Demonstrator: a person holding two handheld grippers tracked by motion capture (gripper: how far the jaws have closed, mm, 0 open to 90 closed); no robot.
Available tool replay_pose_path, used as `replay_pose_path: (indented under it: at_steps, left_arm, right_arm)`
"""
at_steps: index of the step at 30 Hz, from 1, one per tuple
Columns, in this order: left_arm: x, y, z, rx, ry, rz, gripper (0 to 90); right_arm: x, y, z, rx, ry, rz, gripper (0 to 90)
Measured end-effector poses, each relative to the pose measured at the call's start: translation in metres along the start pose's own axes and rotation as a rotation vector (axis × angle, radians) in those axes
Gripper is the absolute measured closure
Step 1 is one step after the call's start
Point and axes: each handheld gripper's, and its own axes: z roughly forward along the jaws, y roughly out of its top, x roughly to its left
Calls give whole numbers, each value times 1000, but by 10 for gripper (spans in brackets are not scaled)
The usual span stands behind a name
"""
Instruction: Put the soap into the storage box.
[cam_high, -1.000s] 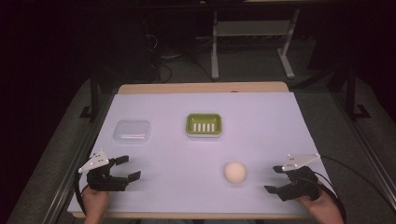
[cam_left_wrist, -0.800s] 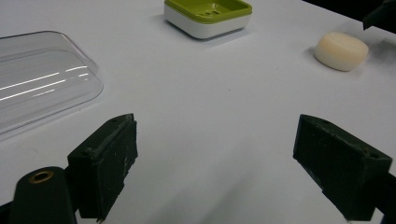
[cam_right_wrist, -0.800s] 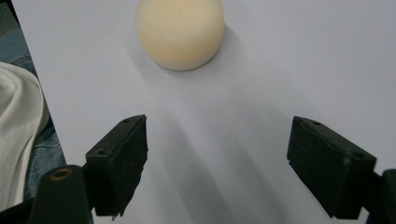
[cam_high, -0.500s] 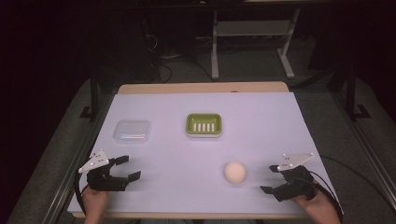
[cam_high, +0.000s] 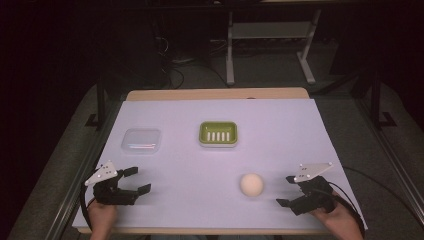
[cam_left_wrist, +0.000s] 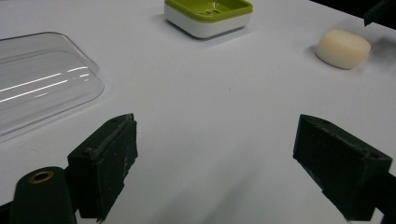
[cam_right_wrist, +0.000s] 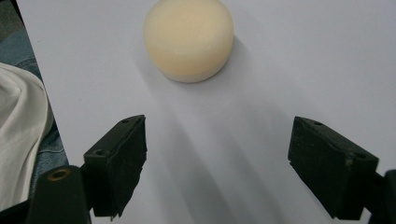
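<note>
So the step here looks like the approach for a pick. The right tongs sit low at the near right of the bench, pointed at the round cream soap bar, which lies flat on the bench just beyond the tips and not yet between them. In the right gripper view the soap bar is straight ahead, apart from both jaws. The jaws have just been opening and now stand wide with nothing in them, so released.

The left tongs are at the near left, also spread wide and empty (parked, by the look of it), just short of the clear plastic lid.

My guess at the next move: slide the right tongs forward until the soap sits between the pads, then close. It's a squat puck with rounded sides, so I'd want the pads low and square across it or it may squirt out. After that, the green soap dish up the middle of the bench seems the likely place for it.

Count:
- one soap bar
- one soap dish
- one clear lid
- two tongs
</note>
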Motion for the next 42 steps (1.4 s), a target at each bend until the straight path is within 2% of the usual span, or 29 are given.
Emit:
replay_pose_path:
  at_steps: [5, 10, 19, 23, 28, 31, 42]
  left_arm:
    - [0, 0, 1, 6, -1, 6, 132]
    - [0, 0, 0, 7, 2, 7, 131]
    - [0, -1, 0, 9, 5, 2, 132]
    - [0, -1, 0, 4, 4, 0, 131]
    - [0, -1, -1, 4, 8, -1, 132]
    - [0, -1, -1, 2, 7, -1, 132]
    - [0, -1, -1, 1, 7, -1, 131]
  right_arm:
    - [0, 5, 0, -6, 6, -9, 186]
    - [1, 19, 6, -8, 21, -29, 180]
    - [1, 36, 9, 10, 41, -72, 179]
    - [-1, 42, 12, 27, 57, -65, 162]
    - [-4, 47, 21, 43, 35, -52, 151]
    - [-4, 51, 25, 54, 51, -49, 151]
    - [0, 71, 38, 93, 89, -124, 149]
